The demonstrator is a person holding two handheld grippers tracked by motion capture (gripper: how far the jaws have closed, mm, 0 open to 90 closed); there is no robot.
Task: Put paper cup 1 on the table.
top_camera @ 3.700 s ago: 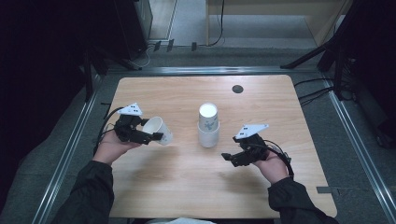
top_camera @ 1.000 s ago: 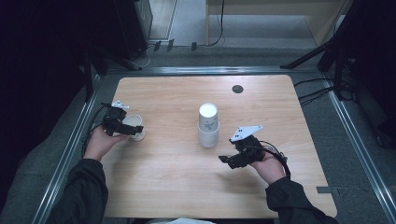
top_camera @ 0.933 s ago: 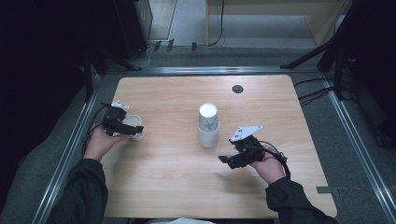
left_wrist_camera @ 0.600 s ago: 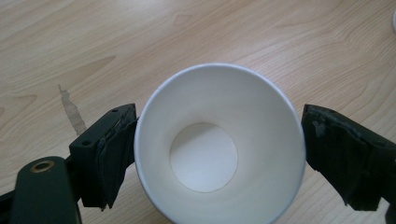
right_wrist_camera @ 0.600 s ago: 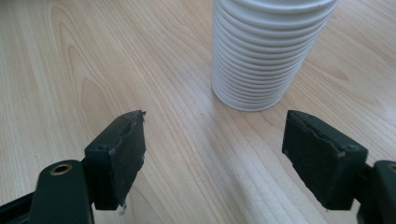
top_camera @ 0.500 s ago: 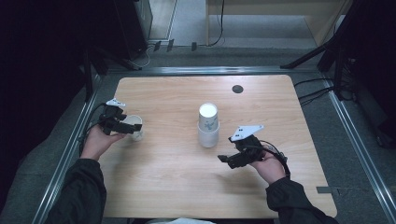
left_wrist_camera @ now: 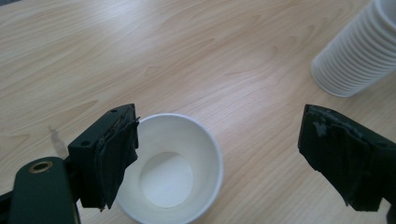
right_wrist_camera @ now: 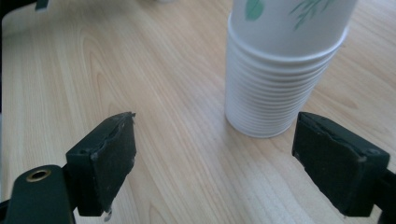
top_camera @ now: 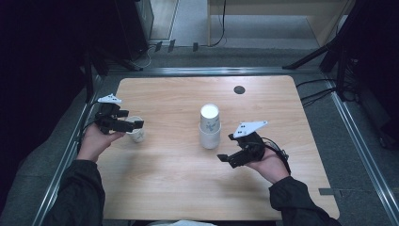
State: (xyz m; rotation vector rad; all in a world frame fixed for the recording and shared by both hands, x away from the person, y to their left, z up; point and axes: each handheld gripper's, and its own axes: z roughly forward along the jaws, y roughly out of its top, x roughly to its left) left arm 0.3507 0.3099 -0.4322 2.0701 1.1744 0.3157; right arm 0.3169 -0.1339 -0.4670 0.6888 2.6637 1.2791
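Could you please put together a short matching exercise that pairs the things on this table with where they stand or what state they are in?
Things:
1. single paper cup
2. stack of paper cups
3. right gripper
4. round dark hole

Places or states:
A. in the table top near the far edge
B. upright at the table's left side, below the left gripper
C. jaws open, aimed at the stack's base
D. standing mid-table

Pairs: 1-B, 2-D, 3-C, 4-A
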